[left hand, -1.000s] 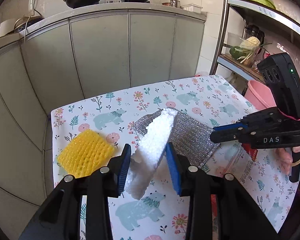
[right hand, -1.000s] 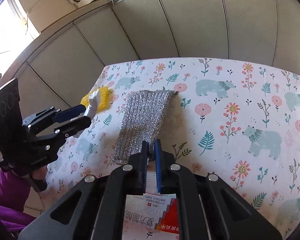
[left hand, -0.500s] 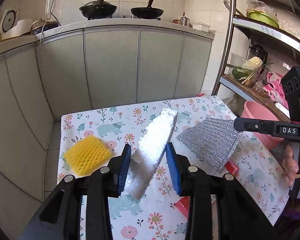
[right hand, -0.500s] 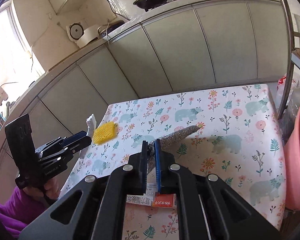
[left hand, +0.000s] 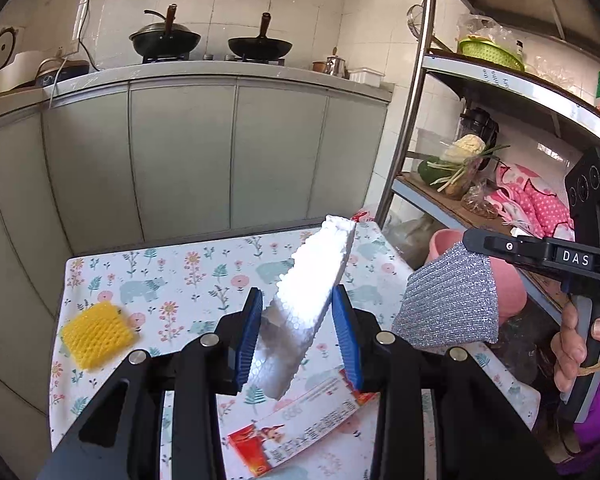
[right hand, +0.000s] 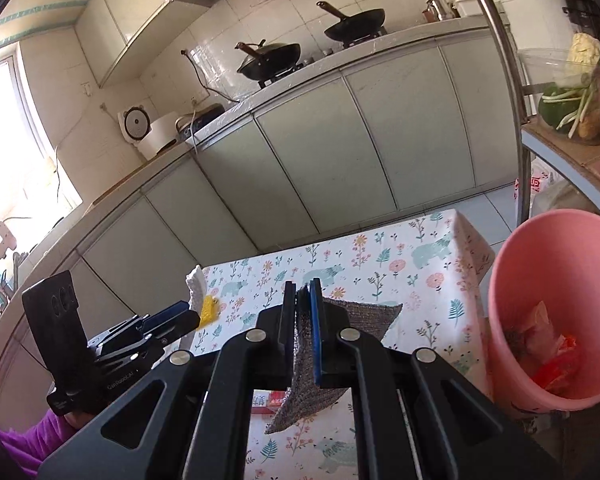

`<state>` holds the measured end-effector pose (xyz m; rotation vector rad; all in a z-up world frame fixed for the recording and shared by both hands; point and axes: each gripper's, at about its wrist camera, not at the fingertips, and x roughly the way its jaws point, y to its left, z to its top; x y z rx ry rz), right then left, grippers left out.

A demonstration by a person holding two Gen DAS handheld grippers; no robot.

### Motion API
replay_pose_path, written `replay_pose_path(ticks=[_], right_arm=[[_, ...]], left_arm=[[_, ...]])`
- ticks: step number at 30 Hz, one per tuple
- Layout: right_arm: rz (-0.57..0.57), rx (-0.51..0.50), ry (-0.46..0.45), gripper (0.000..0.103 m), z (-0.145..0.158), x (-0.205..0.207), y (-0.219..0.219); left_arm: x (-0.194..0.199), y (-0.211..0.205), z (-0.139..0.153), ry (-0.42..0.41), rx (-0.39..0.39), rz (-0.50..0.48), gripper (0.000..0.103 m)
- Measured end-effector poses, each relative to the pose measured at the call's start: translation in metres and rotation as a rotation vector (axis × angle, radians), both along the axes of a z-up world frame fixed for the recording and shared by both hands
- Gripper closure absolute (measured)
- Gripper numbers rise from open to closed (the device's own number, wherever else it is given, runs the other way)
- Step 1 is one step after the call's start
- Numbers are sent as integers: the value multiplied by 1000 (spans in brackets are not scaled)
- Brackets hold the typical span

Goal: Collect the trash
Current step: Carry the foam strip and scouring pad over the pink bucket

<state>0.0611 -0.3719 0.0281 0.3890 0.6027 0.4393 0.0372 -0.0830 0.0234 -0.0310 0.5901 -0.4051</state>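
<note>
My left gripper (left hand: 298, 332) is shut on a white foam slab (left hand: 306, 300) and holds it tilted above the floral table (left hand: 188, 272). My right gripper (right hand: 303, 328) is shut on a silver mesh cloth (right hand: 342, 336), lifted off the table; the cloth (left hand: 448, 304) hangs from it in the left wrist view, over the table's right edge. A pink bin (right hand: 556, 312) with some trash inside stands right of the table. A yellow foam net (left hand: 96, 334) and a red-and-white packet (left hand: 300, 428) lie on the table.
Grey kitchen cabinets (left hand: 180, 160) run behind the table, with woks on the counter. A metal shelf rack (left hand: 500, 80) with vegetables and bags stands to the right, just behind the bin.
Both grippers have risen and pulled back from the table with their loads. The right gripper has carried the mesh cloth to the right, toward the pink bin.
</note>
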Motion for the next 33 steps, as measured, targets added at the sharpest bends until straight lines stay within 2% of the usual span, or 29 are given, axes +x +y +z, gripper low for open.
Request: replay_pose_path(ticks=[7, 18, 25, 33], right_arm=[[-75, 18, -30, 96, 11, -6, -37], [-233, -24, -88, 96, 27, -11, -100], [-334, -51, -62, 96, 12, -12, -134], [-403, -65, 18, 96, -21, -11, -158]], left_arm=[[3, -54, 15, -32, -16, -98, 68], [25, -138, 24, -29, -38, -248, 68], [41, -197, 18, 3, -100, -359, 68], [55, -261, -14, 81, -123, -430, 68]])
